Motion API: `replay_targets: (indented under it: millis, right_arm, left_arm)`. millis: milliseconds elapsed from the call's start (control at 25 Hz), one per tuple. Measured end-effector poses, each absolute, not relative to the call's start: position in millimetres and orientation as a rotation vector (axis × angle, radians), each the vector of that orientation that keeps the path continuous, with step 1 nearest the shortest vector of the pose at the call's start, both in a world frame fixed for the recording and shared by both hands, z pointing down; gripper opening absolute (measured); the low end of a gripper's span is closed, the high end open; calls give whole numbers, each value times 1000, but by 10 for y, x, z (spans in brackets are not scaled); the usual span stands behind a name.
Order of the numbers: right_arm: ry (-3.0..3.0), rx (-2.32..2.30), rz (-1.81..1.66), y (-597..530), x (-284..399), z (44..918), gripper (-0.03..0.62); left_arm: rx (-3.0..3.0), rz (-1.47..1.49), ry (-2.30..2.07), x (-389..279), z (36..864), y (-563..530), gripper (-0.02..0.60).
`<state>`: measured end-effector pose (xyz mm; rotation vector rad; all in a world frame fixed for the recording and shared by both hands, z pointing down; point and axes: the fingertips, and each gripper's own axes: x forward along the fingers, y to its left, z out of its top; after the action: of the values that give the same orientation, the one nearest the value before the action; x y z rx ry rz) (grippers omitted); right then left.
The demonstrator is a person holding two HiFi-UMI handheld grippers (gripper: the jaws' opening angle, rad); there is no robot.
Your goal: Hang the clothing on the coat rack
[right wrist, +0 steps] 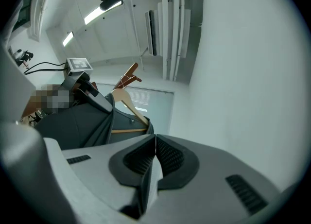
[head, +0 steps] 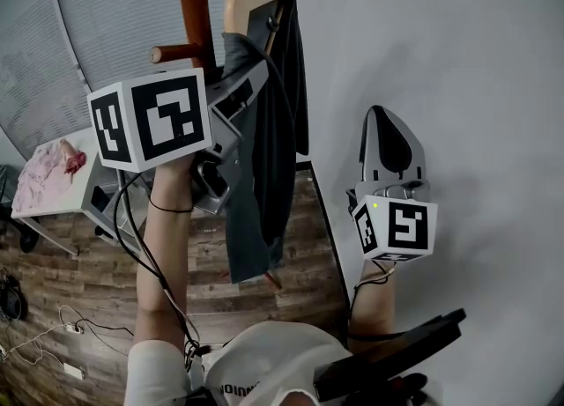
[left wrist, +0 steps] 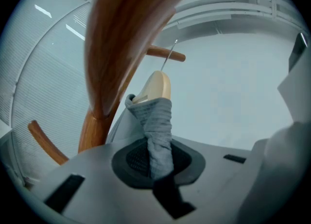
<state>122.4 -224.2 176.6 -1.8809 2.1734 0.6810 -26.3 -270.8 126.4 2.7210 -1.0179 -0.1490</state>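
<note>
Left gripper view shows the left claw (left wrist: 155, 159) closed almost fully on a twisted bunch of the dark grey soft cloth garment (left wrist: 156, 123), gripped just under one shoulder of the pale wooden hanger (left wrist: 156, 86) that carries it. The garment is held up against the reddish-brown wooden coat rack (left wrist: 119, 38), with the hanger's thin wire hook (left wrist: 167, 58) raised close to one of the pegs; whether the hook rests on the peg cannot be told. The right claw (right wrist: 154, 157) is seen pressed shut with nothing in it, kept off to the side by the white wall (right wrist: 252, 82).

The cloth is judged to be light, limp and likely to slip along the hanger if tugged, so the stiff hanger shoulder or neck would probably make the surer place for a hold.

The garment's long axis runs vertically: collar at the top on the hanger, hem hanging down towards the wooden floor (head: 79, 281), hook pointing upward.
</note>
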Motion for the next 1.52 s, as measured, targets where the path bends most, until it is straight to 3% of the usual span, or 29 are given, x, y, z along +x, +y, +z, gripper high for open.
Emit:
replay_targets:
  millis: [1520]
  right_arm:
    - [2203,-1874,686,-2217,1263,1661,21]
  left_arm:
    - [2669,-117,-1029,-305,1350,-2737,43]
